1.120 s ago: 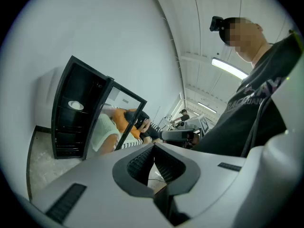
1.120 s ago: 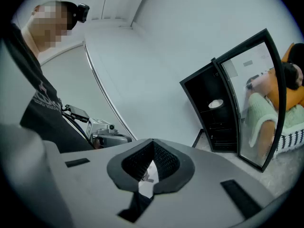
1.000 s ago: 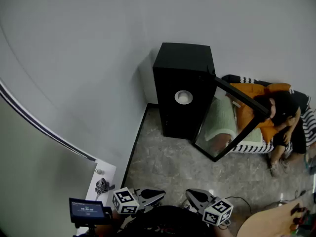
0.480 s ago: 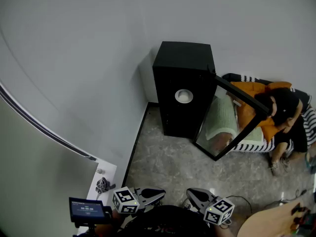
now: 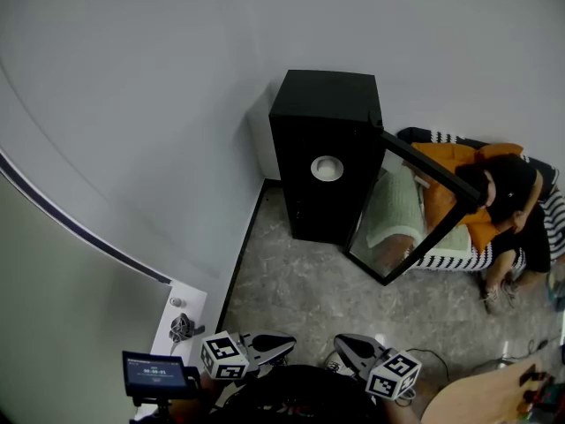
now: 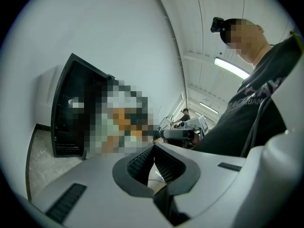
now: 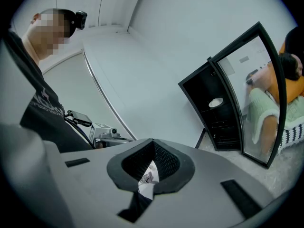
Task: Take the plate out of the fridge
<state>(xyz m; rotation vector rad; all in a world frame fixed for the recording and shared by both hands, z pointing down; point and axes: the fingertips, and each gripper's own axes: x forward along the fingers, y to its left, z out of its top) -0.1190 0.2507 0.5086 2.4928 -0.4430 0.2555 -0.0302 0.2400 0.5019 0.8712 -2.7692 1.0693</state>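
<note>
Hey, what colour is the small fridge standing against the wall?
The fridge is black; the head view shows it best.

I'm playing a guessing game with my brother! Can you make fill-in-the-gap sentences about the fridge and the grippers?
The glass door of the black fridge stands ____.
The white plate sits ____ the fridge, on a shelf.
The left hand-held gripper and the right hand-held gripper are both ____, with nothing between their jaws.
Missing words: open; inside; shut.
</note>
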